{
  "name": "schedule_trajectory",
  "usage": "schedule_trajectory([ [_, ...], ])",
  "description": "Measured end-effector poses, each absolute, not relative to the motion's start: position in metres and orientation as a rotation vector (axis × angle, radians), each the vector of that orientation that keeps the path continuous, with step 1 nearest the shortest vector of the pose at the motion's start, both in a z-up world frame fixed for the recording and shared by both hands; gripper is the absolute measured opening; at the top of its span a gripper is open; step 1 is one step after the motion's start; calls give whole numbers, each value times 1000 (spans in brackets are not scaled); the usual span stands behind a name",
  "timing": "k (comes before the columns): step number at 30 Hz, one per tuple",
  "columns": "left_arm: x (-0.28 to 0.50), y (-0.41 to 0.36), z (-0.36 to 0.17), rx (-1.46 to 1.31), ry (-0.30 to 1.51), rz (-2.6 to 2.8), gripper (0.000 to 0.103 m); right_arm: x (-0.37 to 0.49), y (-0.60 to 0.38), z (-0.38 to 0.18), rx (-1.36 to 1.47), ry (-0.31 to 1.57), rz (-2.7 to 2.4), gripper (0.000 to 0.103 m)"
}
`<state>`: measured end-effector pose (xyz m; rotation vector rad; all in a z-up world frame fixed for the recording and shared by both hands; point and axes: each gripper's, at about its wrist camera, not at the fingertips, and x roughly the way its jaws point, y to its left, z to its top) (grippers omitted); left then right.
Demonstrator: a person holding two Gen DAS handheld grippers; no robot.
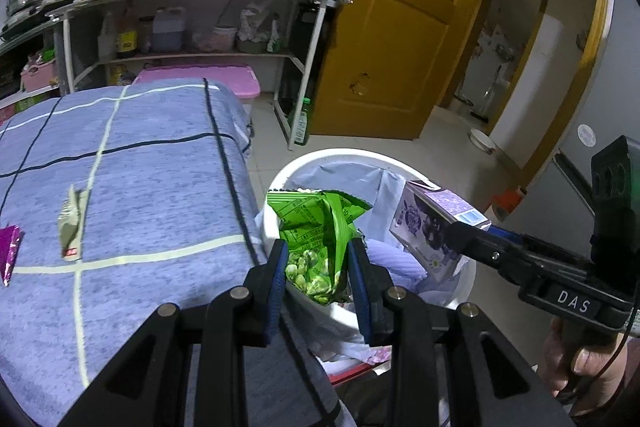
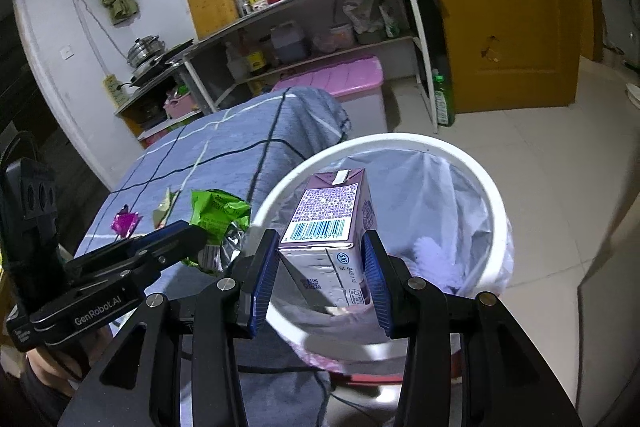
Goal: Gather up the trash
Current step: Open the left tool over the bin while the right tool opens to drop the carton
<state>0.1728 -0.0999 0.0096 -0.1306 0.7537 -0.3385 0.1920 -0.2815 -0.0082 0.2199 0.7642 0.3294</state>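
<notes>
hanging over the bin (image 2: pixel 496 195), right gripper (image 2: pixel 320 267) clamps the carton (image 2: pixel 328 211) upright; left gripper (image 1: pixel 320 267) pinches the bag (image 1: pixel 316 227) at the rim.

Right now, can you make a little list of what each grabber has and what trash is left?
left gripper: shut on green bag, over the bin's rim
right gripper: shut on purple carton, above the bin
bin: white, lined with a bag
left on table: beige wrapper, purple wrapper
table: blue checked cloth
</notes>
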Motion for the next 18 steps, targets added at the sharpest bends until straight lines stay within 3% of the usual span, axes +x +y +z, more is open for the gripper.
schedule_trajectory([
  [18, 200, -131, -11, -102, 816, -391, 32, 211, -306, -30, 237, 826, 297, 43],
])
